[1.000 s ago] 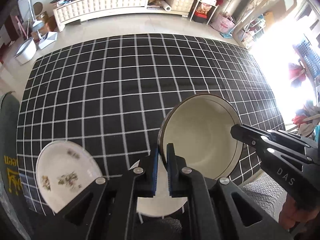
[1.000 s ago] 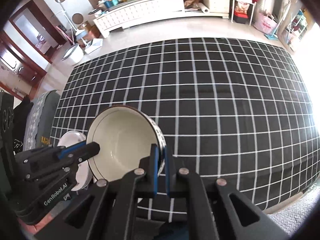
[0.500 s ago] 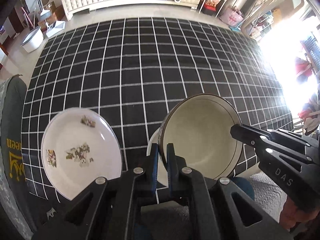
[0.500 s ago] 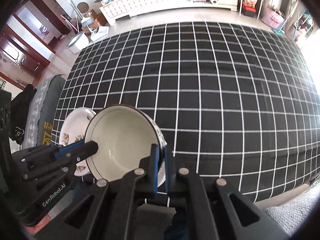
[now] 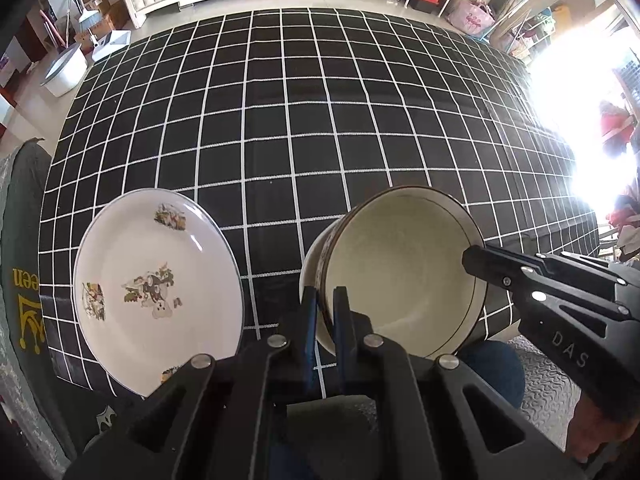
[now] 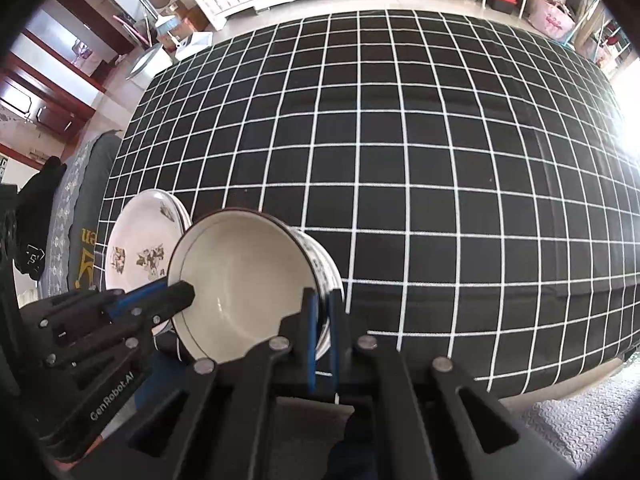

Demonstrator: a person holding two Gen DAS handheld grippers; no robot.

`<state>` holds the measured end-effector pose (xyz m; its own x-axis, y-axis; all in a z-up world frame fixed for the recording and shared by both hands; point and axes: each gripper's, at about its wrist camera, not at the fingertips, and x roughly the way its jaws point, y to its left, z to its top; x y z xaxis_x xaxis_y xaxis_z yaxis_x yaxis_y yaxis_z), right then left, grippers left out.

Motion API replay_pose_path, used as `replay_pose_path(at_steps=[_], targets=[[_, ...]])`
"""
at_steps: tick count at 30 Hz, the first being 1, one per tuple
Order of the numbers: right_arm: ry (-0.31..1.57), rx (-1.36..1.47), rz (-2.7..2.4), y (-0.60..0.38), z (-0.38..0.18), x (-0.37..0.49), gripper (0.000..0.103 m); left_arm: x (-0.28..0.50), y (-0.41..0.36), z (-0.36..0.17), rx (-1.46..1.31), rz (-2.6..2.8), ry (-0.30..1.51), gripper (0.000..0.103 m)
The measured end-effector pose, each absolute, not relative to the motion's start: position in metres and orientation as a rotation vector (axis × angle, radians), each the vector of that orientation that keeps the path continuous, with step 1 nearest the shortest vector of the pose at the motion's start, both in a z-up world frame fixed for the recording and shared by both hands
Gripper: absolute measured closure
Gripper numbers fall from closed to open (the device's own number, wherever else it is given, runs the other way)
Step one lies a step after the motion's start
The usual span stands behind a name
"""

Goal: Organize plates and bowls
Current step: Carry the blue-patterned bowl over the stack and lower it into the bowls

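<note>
flowered plate (image 5: 158, 292) now nearer; both grippers still clamp the bowl (image 5: 404, 272)

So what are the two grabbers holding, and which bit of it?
Both hold the cream bowl by its rim: the left gripper pinches one side, the right gripper the opposite side.

Left claw (image 5: 325, 312) clamped tight on bowl (image 5: 400, 272) rim, near side; my right claw (image 6: 321, 320) pinching opposite rim; both claws level, facing each other across it
</note>
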<state>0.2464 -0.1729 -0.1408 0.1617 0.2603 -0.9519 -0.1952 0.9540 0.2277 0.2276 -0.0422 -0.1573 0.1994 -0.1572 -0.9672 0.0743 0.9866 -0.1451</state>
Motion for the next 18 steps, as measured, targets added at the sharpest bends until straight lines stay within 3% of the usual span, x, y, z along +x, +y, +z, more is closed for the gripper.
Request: replay_pose_path(at_steps=[18], targets=[[1.398,0.043,0.326,-0.172,-0.154,0.246,0.095,0.221,-0.036,-0.172,-0.058,-0.179,1.371,0.096]])
